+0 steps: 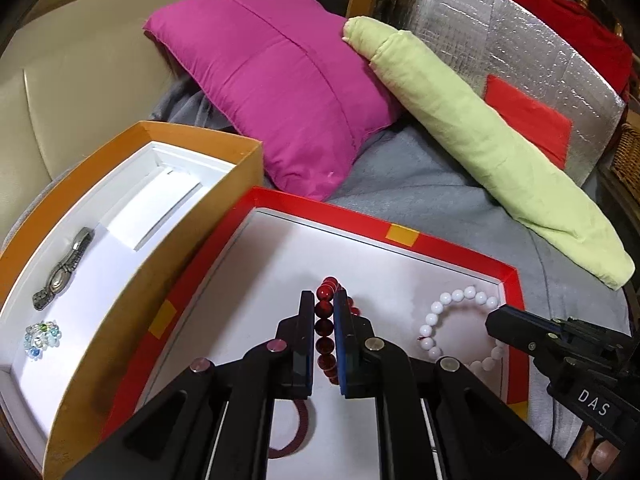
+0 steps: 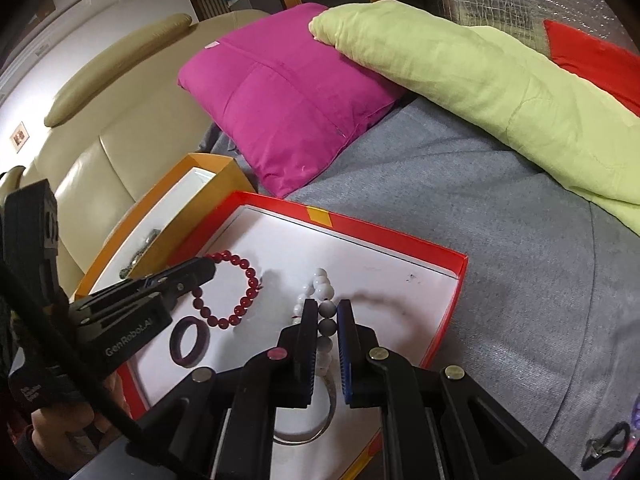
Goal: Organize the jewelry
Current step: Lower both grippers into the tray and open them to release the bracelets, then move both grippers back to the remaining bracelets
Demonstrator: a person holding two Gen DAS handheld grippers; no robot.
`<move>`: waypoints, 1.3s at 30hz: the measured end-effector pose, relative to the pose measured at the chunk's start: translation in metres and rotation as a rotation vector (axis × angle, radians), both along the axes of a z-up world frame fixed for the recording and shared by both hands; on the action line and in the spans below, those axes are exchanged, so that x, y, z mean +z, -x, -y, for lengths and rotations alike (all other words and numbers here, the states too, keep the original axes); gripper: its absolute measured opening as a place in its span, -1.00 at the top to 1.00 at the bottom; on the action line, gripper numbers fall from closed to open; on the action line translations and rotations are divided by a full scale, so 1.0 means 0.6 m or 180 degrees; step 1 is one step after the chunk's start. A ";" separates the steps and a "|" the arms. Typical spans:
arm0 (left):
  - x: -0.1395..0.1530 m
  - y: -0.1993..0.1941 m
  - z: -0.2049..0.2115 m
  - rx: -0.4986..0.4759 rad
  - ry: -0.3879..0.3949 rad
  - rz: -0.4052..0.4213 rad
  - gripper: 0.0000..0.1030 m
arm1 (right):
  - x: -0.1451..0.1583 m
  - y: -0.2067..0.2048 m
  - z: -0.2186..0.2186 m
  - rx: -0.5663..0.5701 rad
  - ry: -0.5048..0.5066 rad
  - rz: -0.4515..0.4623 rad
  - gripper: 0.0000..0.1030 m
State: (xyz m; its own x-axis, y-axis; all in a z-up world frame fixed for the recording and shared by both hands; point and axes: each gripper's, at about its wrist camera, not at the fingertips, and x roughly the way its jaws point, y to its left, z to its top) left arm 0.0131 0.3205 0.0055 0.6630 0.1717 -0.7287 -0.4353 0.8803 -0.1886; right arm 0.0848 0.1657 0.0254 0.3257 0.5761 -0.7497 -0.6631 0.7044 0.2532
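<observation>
The left hand-held gripper (image 1: 324, 334) is pinching the red bead bracelet (image 1: 326, 320) between nearly closed jaws, over the white floor of the red tray (image 1: 452, 246), while the right hand-held gripper (image 2: 325, 336) is clamping the white bead bracelet (image 2: 322, 304) in the same narrow way, further right in that tray. A dark purple bangle (image 2: 190, 342) is lying near the left gripper, and a silver bangle (image 2: 316, 428) is lying just under the right one. To the left, the orange box (image 1: 132, 276) is holding a watch (image 1: 64, 276) and a crystal brooch (image 1: 42, 338). The likely trouble is slippage: round beads are offering the flat pads little to bite on (and elastic strings stretch), so a bracelet could be rolling out mid-lift and dropping onto the grey blanket (image 2: 460, 208). The two grippers are also working close together, so a careless swing could be knocking one against the other.
</observation>
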 end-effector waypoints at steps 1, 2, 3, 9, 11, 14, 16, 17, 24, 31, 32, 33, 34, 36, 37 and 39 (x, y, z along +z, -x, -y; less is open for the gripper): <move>0.000 0.000 -0.002 0.0024 0.0001 -0.0016 0.82 | -0.001 -0.001 -0.002 0.0004 0.0013 0.0000 0.80; 0.001 0.000 -0.004 0.0046 -0.0010 -0.0045 0.82 | -0.001 -0.001 -0.005 0.0012 0.0029 0.0008 0.80; 0.001 0.000 -0.004 0.0059 -0.0032 -0.0062 0.82 | 0.000 0.000 -0.009 0.0021 0.0051 0.0034 0.80; 0.008 0.018 -0.018 0.0269 -0.0121 -0.0115 0.82 | -0.006 0.006 -0.029 0.0056 0.0156 0.0086 0.80; 0.009 0.024 -0.023 0.0303 -0.0094 -0.0118 0.82 | -0.008 0.007 -0.033 0.0072 0.0183 0.0071 0.80; 0.010 0.028 -0.024 0.0301 -0.0117 -0.0131 0.82 | -0.006 0.012 -0.036 0.0089 0.0204 0.0097 0.80; 0.012 0.029 -0.021 0.0285 -0.0143 -0.0136 0.82 | -0.004 0.014 -0.036 0.0084 0.0196 0.0094 0.80; 0.013 0.030 -0.020 0.0274 -0.0144 -0.0140 0.82 | -0.004 0.014 -0.035 0.0076 0.0196 0.0093 0.80; 0.009 0.018 -0.004 0.0193 -0.0207 -0.0158 0.82 | -0.002 0.011 -0.025 -0.0011 0.0229 0.0049 0.80; 0.004 0.009 0.002 0.0209 -0.0271 -0.0164 0.77 | -0.002 0.008 -0.016 -0.0074 0.0287 0.0034 0.78; 0.005 0.010 0.002 0.0216 -0.0276 -0.0165 0.71 | -0.003 0.007 -0.015 -0.0095 0.0292 0.0022 0.78; 0.006 0.011 0.003 0.0221 -0.0287 -0.0153 0.68 | -0.003 0.005 -0.011 -0.0106 0.0270 0.0017 0.78; 0.008 0.012 0.004 0.0238 -0.0305 -0.0147 0.60 | -0.002 0.005 -0.007 -0.0125 0.0256 0.0019 0.78; 0.014 0.019 0.003 0.0296 -0.0310 -0.0112 0.30 | 0.000 0.004 0.000 -0.0148 0.0222 0.0010 0.75; 0.017 0.022 0.003 0.0327 -0.0318 -0.0096 0.04 | 0.003 0.005 0.005 -0.0177 0.0198 0.0016 0.58; 0.030 0.034 0.007 0.0401 -0.0385 -0.0013 -0.10 | 0.014 0.007 0.018 -0.0235 0.0137 0.0059 0.21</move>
